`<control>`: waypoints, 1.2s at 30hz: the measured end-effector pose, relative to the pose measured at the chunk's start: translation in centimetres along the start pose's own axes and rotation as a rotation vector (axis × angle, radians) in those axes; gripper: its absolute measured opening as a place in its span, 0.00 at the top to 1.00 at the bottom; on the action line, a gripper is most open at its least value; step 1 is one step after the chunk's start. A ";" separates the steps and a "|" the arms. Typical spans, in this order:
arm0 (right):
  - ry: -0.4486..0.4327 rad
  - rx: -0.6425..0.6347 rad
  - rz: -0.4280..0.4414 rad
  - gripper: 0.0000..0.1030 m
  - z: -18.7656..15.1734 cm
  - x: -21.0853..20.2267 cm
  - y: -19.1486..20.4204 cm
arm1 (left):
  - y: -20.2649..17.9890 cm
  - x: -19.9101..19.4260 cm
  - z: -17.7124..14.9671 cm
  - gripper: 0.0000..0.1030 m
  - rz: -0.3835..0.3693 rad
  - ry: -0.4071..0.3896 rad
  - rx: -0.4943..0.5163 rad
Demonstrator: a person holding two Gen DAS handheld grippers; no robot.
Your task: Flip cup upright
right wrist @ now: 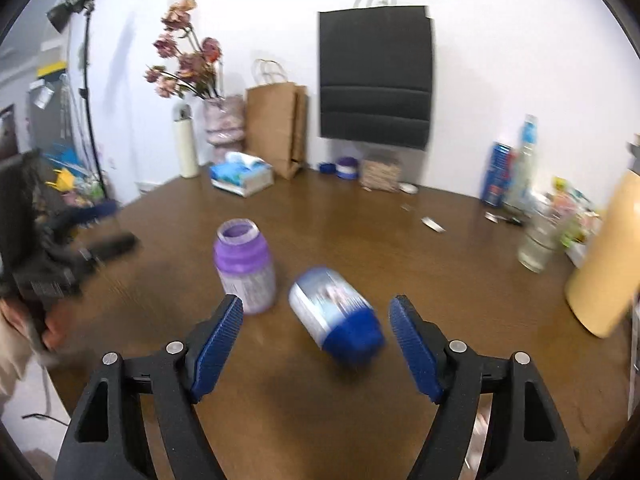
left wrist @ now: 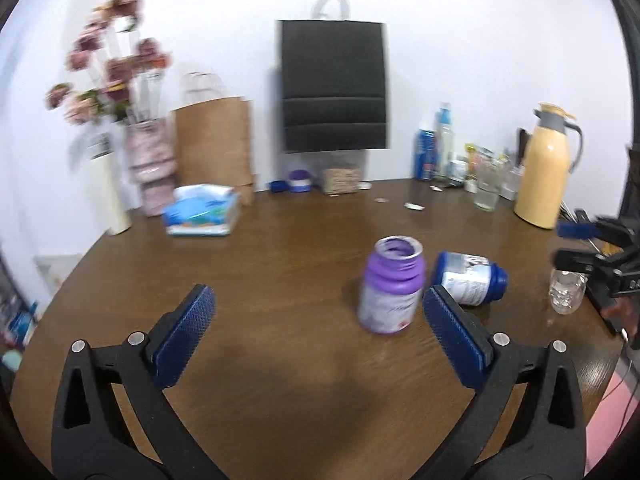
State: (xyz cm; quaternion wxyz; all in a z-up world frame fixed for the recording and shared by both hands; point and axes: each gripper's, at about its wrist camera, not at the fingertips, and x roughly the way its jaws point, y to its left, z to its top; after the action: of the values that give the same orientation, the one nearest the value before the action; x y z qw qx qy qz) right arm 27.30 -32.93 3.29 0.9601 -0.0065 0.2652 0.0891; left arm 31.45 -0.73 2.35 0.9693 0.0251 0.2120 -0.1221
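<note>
A purple cup (left wrist: 390, 286) stands upright on the brown table (left wrist: 280, 264), mouth up; it also shows in the right wrist view (right wrist: 245, 266). Beside it a blue cup (left wrist: 472, 278) lies on its side; in the right wrist view the blue cup (right wrist: 336, 318) lies between the open jaws, its blue end toward the camera. My left gripper (left wrist: 318, 328) is open and empty, the purple cup just inside its right finger. My right gripper (right wrist: 316, 336) is open, not touching the blue cup. The right gripper also shows at the far right of the left wrist view (left wrist: 592, 248).
Along the back edge stand a flower vase (left wrist: 150, 168), a brown paper bag (left wrist: 214, 146), a tissue pack (left wrist: 202, 210), a small basket (left wrist: 340, 180), bottles (left wrist: 436, 144), a glass (left wrist: 486, 192) and a yellow thermos (left wrist: 546, 168). A small glass jar (left wrist: 566, 292) stands at the right edge.
</note>
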 end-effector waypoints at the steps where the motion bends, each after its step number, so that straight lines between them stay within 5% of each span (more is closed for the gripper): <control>1: 0.001 0.016 -0.014 0.22 -0.5 -0.7 -0.2 | 0.4 -0.4 -0.1 0.00 0.018 0.001 -0.014; 6: 0.027 0.071 -0.072 0.22 -1.8 -2.0 0.3 | 1.8 -3.4 -1.6 0.00 0.066 -0.003 -0.083; 16: -0.025 0.081 -0.036 0.22 -2.8 -5.3 3.1 | 1.6 -8.8 -2.6 0.00 0.074 -0.097 -0.085; 30: -0.211 0.020 -0.056 0.22 -8.8 -10.3 8.7 | -0.3 -15.5 -9.0 0.00 0.214 -0.296 -0.072; 36: -0.310 0.030 -0.085 0.22 -13.0 -12.3 11.1 | -0.8 -16.9 -12.9 0.00 0.203 -0.294 -0.124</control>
State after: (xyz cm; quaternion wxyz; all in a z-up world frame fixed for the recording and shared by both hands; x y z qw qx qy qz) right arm 8.44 -24.84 -1.20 0.9924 0.0104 0.1147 0.0442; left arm 11.20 3.64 -2.31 0.9968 -0.0316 0.0718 -0.0126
